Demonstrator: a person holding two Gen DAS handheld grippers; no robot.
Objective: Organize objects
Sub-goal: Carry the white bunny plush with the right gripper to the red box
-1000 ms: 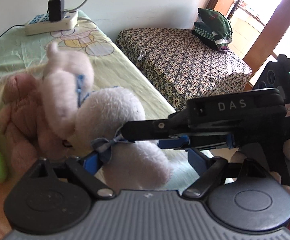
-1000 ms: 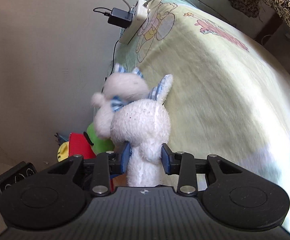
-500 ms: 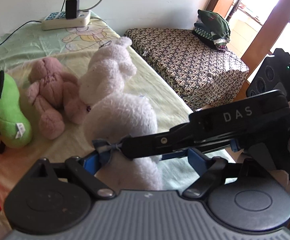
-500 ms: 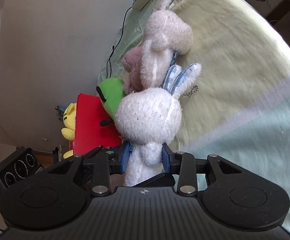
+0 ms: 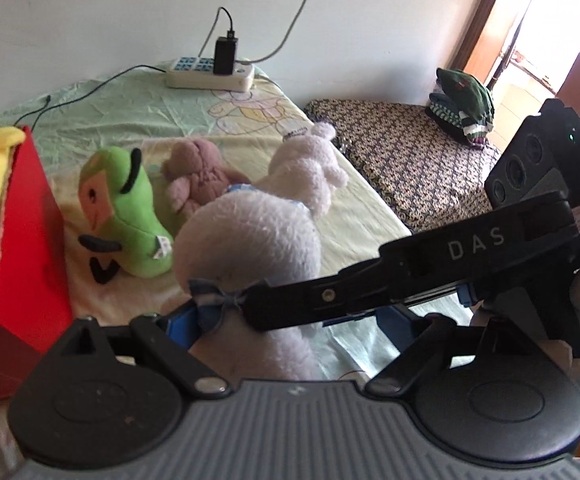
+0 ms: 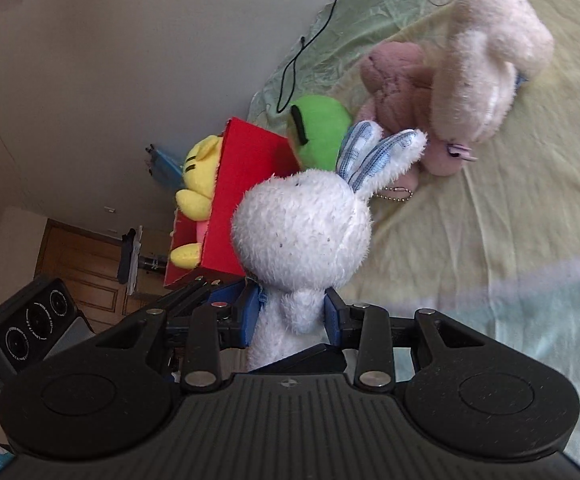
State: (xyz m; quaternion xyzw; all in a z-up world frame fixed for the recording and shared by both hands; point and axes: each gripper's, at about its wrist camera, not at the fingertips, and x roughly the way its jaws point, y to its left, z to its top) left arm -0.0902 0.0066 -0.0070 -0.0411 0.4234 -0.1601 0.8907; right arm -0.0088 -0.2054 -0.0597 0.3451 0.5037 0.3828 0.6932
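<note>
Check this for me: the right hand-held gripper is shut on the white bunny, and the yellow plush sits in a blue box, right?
Not quite: the box is red, not blue, as the right wrist view shows. The right hand-held gripper is indeed shut on the white bunny, and the yellow plush sits in that box.

White plush rabbit (image 6: 304, 224), blue-lined ears, upright, neck between blue pads.

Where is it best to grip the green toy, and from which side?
Across its plump middle, from above: the green toy lies between the red box and the pink toy, so only its top side is free.
</note>
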